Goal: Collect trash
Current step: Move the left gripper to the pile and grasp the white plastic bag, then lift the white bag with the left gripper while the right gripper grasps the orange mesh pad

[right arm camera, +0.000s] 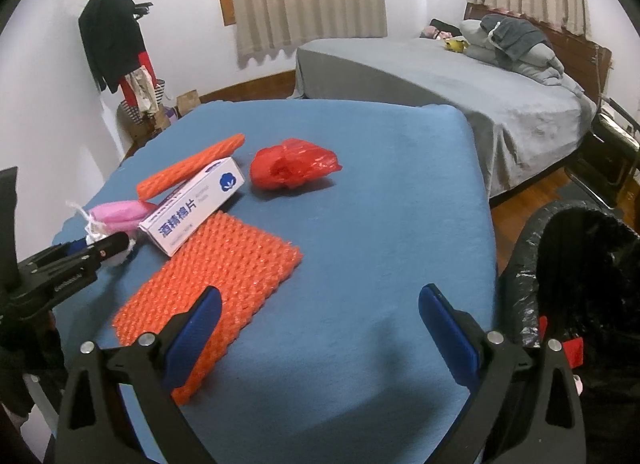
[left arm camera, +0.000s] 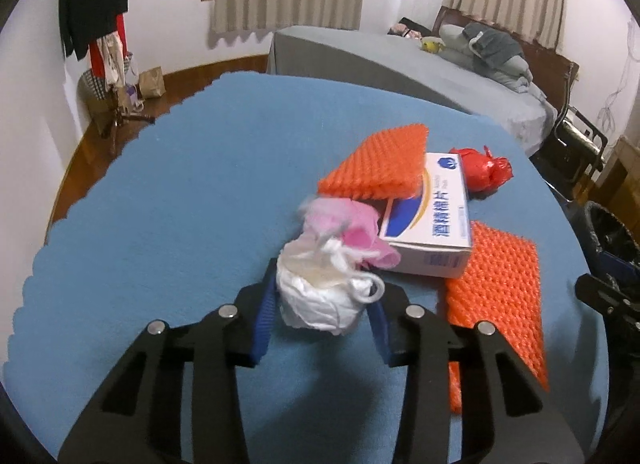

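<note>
Box side (right arm camera: 192,207): blue Chinese print "酒精棉片", ahead-left of the right gripper.
Smaller line beneath: too small to read.
Box end: blue flower logo.

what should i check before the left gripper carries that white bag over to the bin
1. White bag sits between the left gripper fingers: ok.
2. Pads firmly clamped on it: cannot tell, a gap shows on the right side.
3. Pink bag free of the white one: cannot tell, they touch or overlap.
4. Right gripper open and holding nothing: ok.
5. Black-lined trash bin open beside the table's right edge: ok.
6. Carry path clear: not ok, the white box and the orange foam sheet lie between bag and bin.
</note>
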### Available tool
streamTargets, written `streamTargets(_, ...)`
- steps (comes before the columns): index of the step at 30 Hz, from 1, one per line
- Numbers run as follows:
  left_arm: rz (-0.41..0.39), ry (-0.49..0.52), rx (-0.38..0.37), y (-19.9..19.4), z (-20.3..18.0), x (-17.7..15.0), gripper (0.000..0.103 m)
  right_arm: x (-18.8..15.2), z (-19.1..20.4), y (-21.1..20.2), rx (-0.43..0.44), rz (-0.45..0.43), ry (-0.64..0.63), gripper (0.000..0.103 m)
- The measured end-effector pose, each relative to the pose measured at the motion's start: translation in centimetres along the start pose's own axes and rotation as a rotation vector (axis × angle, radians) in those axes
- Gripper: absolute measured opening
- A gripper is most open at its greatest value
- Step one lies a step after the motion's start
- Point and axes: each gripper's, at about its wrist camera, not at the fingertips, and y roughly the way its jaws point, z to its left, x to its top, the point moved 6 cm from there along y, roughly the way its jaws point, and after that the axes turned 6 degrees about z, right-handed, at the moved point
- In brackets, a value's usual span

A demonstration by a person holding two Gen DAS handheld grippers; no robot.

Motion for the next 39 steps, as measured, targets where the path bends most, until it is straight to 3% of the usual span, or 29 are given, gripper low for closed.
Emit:
streamTargets(11,-0.032,-0.019,-0.011,-3.9,-0.1,-1.5,0.039,-0.3,1.0,0.7,0.019,0.024,0.011,0.096)
streamTargets(23,-0.113,-0.037,-0.022,-7.8,-0.2,-1.4,0.039,-1.2,4.5,2.4,0.084,0.099,-0.028,0.079)
streamTargets(29,-0.125,-0.048,-0.015,-8.0,0.1,-1.3,0.039,-1.8,5.5,3.0,0.121,0.139,-0.023,0.055)
streamTargets(31,-0.122,-0.055,-0.018,-7.8,0.2,-1.3,0.039,-1.8,5.9,2.9,0.152,0.148,-0.035,0.038)
streamTargets(35,-0.117,-0.055,-0.018,-7.6,-0.1,-1.6,0.039,-1.6,5.9,2.4,0.198,0.157,-0.020,0.019)
streamTargets(39,-0.110,-0.056,-0.020,-7.5,-0.4,-1.7,0.039,-1.2,5.4,1.5,0.220,0.145,-0.005,0.014)
